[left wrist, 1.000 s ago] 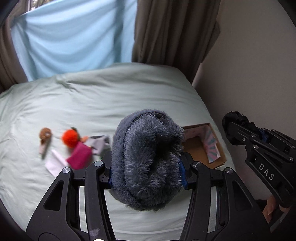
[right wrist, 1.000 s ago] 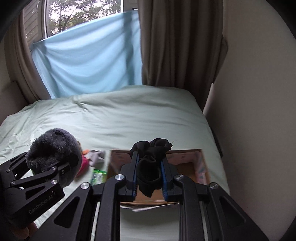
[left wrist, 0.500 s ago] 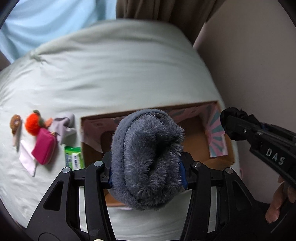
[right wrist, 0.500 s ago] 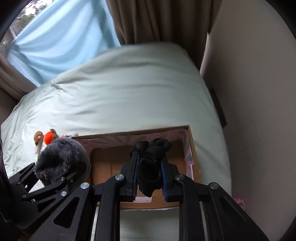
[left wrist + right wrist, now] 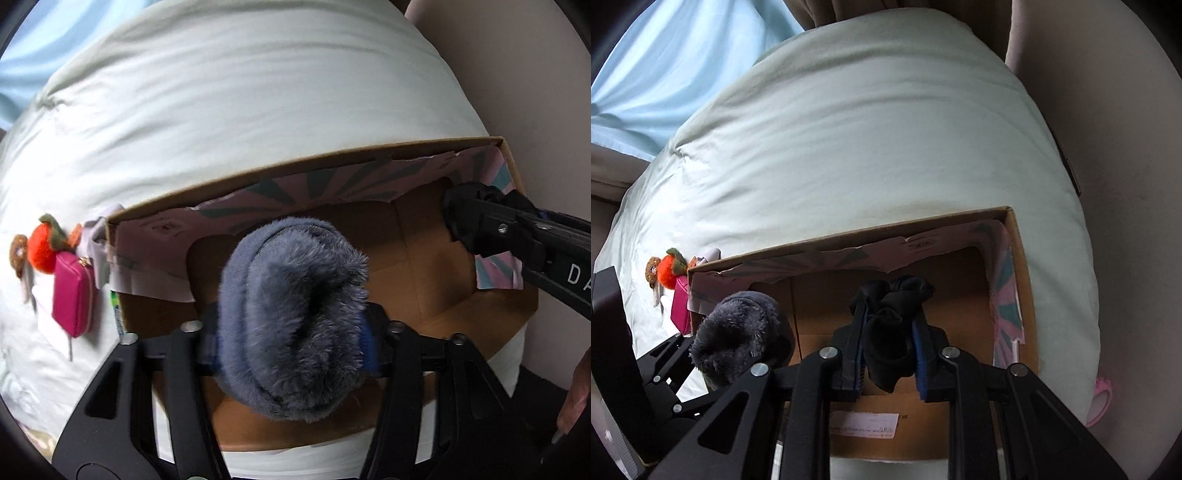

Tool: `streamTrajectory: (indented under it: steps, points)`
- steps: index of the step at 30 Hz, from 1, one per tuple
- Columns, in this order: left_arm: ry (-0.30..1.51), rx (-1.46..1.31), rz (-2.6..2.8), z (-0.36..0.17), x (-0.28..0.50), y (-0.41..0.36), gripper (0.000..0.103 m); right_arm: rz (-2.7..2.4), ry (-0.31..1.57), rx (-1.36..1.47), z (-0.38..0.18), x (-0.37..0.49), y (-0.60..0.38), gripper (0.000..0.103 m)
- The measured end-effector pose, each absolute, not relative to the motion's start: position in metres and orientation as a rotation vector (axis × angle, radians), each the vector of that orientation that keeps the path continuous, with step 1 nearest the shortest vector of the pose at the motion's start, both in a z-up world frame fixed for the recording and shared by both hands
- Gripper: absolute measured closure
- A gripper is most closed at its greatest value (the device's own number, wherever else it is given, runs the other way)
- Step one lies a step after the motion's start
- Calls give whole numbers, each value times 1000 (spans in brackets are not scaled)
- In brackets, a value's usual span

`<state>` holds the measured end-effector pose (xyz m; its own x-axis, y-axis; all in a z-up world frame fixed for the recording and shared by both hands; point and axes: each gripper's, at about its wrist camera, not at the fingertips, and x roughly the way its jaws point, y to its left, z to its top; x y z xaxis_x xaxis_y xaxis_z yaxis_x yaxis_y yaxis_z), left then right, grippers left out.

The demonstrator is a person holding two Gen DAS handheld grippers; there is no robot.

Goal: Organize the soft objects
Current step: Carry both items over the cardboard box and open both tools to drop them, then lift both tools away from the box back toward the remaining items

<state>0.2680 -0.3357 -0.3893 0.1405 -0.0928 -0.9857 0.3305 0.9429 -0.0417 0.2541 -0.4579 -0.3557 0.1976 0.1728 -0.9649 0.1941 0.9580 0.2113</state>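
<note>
Where the right gripper [image 5: 458, 218] shows, "DA" reads.

Left gripper [image 5: 291, 332], bottom centre of its frame, points steeply down, jaws just opening. Right gripper [image 5: 888, 354] likewise (a hand [image 5: 574, 398] at lower right), jaws parting.

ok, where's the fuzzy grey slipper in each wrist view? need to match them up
Left wrist: fuzzy grey slipper at centre, between the left tongs, over the cardboard box.
Right wrist: slipper at lower left, in the other tongs, over the box's left end.
Shared landmark: orange plush toy on the bed, left of the box.
</note>
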Motion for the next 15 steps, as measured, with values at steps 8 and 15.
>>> streamTrajectory:
  steps: [8, 15]
  points:
    - [1375, 269, -350, -375, 260, -339, 0, -24, 1347, 371, -356, 253, -469, 0]
    - [1370, 243, -355, -367, 258, -330, 0, -32, 1329, 389, -352, 240, -472, 0]
